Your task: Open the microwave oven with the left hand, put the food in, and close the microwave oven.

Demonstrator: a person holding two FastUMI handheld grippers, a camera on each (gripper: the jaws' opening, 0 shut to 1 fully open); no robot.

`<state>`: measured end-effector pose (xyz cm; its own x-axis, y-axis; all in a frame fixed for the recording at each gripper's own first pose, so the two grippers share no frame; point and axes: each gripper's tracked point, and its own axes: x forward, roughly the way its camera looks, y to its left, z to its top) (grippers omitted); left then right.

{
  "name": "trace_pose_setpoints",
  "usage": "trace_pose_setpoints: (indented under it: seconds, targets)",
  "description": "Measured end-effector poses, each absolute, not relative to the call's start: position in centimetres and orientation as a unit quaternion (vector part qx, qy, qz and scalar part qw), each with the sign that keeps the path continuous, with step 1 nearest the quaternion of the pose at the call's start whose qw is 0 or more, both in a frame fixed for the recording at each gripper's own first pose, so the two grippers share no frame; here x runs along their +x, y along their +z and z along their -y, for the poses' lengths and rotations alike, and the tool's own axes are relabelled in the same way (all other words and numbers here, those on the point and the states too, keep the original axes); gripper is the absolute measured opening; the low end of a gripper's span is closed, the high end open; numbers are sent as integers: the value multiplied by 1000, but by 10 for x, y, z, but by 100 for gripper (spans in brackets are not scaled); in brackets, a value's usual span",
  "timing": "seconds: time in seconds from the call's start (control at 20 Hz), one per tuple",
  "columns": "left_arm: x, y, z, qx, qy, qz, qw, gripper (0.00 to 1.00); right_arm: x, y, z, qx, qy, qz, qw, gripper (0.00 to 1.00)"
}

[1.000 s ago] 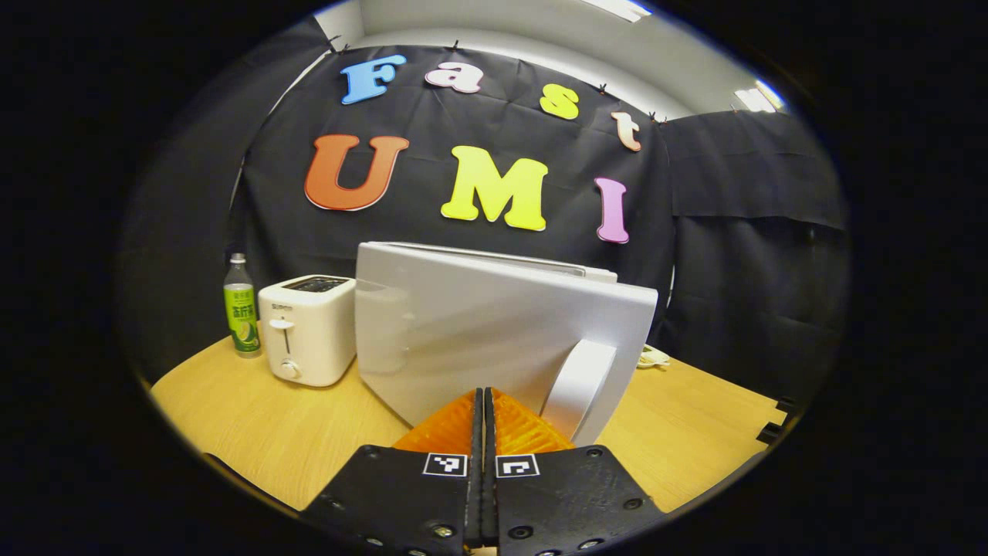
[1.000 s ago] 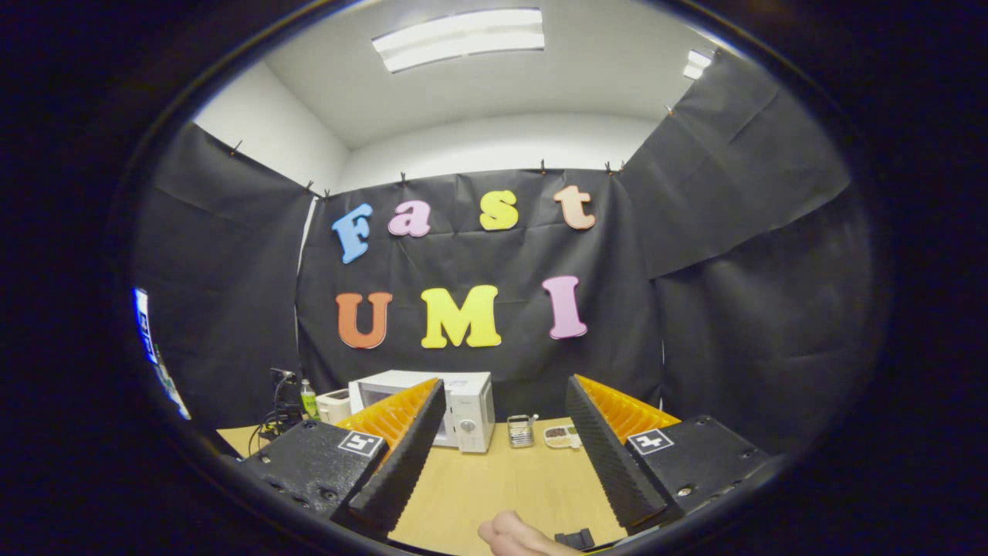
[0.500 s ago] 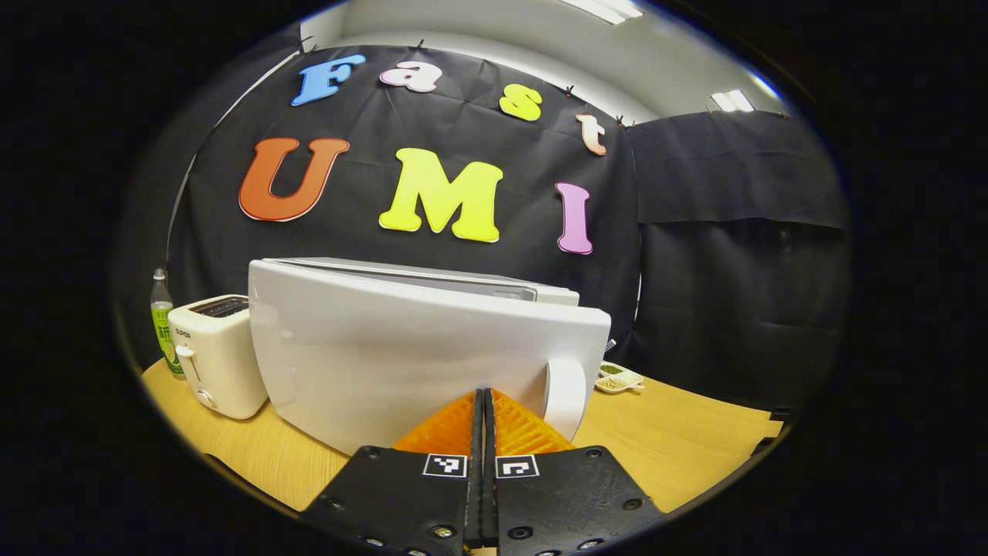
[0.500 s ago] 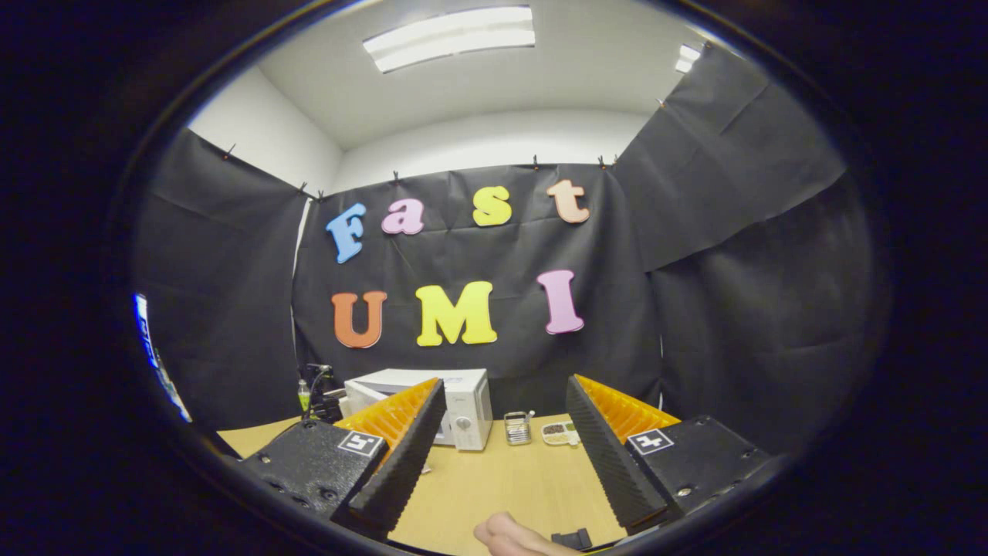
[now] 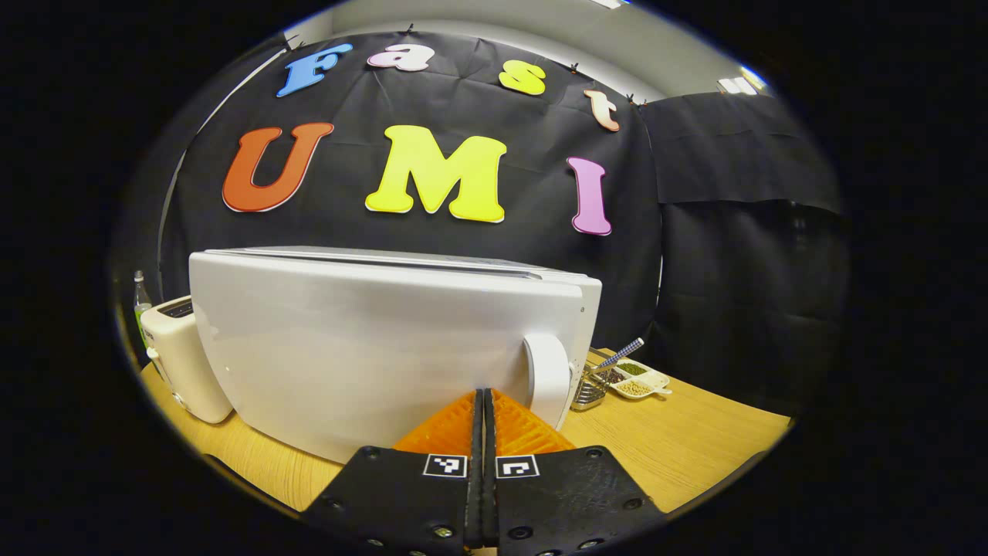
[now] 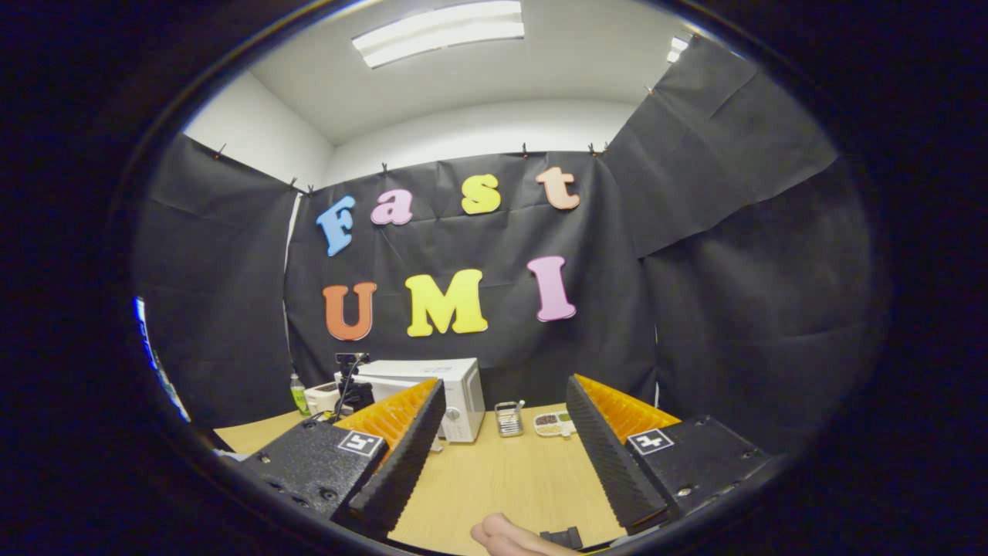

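The left gripper (image 5: 484, 401) was seen with its jaws clenched together, nothing caught between them, its tips pressed against or just short of the lower front of the microwave door (image 5: 370, 347); contact could not be confirmed. The door was swung nearly flush with the microwave body (image 5: 590, 309), with a narrow seam left at the handle (image 5: 546, 378) side. The closing step was judged to be almost finished. The food was not made out and was presumed to be behind the door.

The right gripper (image 6: 498, 432) was held well back over the table (image 6: 502, 479), jaws spread wide and empty, with the microwave (image 6: 432, 394) far ahead of it. Fingers of a hand (image 6: 509, 537) were seen at the lower edge of that view.

Several risks were judged from this position. The door might be left unlatched if the push were stopped early, since the seam had not been shut. A push placed low on the door could slide the whole microwave back across the table towards the toaster (image 5: 181, 359) beside it. The closed tips could also slip sideways off the smooth panel. The small rack (image 5: 590, 390) and the dish of beans (image 5: 637, 378) just beyond the handle could be struck if that happened.
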<state>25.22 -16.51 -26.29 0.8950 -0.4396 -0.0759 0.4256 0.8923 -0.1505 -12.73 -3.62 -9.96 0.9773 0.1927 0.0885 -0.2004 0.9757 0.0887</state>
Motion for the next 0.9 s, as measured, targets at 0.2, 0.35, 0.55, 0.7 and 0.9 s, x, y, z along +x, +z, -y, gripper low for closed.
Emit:
trace_pose_setpoints:
  seconds: [0.2,0.35,0.55,0.7,0.9]
  targets:
    - [275,-263,172,-54,-203,-63,976,0,-123,-104,46,56,96,39,993,100]
    - [290,-260,173,-30,-179,-61,981,0,-121,-106,53,55,91,40,994,100]
    - [296,-265,172,-40,-160,-71,984,0,-120,-109,53,54,88,34,994,100]
    - [295,-265,169,-70,-158,-83,981,0,-119,-111,51,53,87,31,994,100]
    - [275,-259,162,-87,-158,-98,979,0,-118,-109,47,50,82,30,995,100]
